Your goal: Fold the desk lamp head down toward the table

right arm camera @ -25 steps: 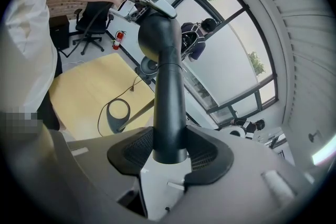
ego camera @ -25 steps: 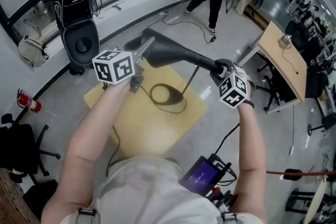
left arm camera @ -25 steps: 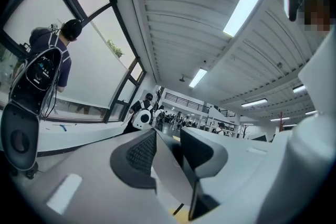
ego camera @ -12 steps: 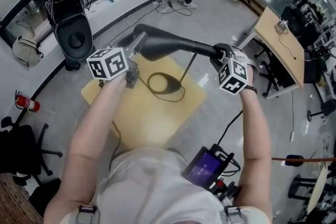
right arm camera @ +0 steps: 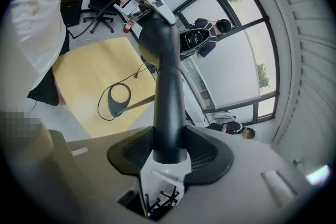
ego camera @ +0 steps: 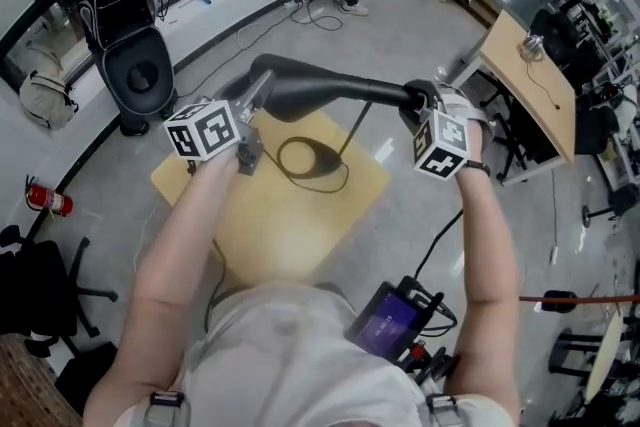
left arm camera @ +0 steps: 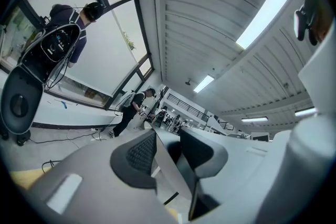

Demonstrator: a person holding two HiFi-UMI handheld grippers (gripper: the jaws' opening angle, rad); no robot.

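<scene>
Wooden table [ego camera: 300, 235] carries the lamp base [ego camera: 305, 158]; above it the right gripper [ego camera: 422, 107] is clamped on the lamp neck [right arm camera: 169, 92], and the left gripper [ego camera: 252, 105] pinches the tip of the raised lamp head [ego camera: 300, 87]. Brace with the right and swing the left down slowly, without dragging the base

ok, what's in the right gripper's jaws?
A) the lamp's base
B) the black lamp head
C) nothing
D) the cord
B: in the right gripper view, the right gripper has both pads pressed on the narrow end of the lamp head, while the base lies apart on the table.
</scene>
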